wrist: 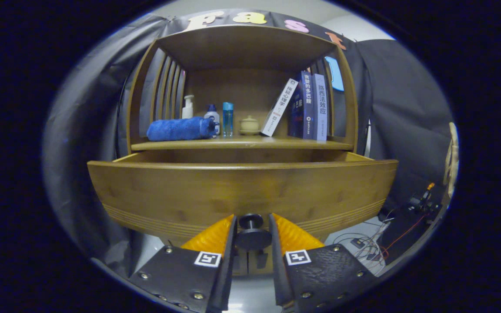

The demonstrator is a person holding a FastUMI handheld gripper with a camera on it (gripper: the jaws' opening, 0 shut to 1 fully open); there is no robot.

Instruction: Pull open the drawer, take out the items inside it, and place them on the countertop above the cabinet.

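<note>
The wooden drawer (242, 191) stands pulled out from the cabinet, its wide front panel facing me. Its inside is hidden behind that panel. A dark round knob (252, 237) sits low on the panel's middle, between my fingers. My gripper (252, 217) is shut on this knob, with both fingers (292, 237) pressing on its sides. Above the drawer runs the countertop (242, 143), a wooden shelf with a roof and slatted sides.
On the countertop lie a rolled blue towel (181, 129), a white pump bottle (188, 107), a small bottle (212, 116), a blue tube (228, 118), a small lidded jar (249, 125) and several books (305, 106). Cables and gear (407, 221) lie on the floor beside the cabinet.
</note>
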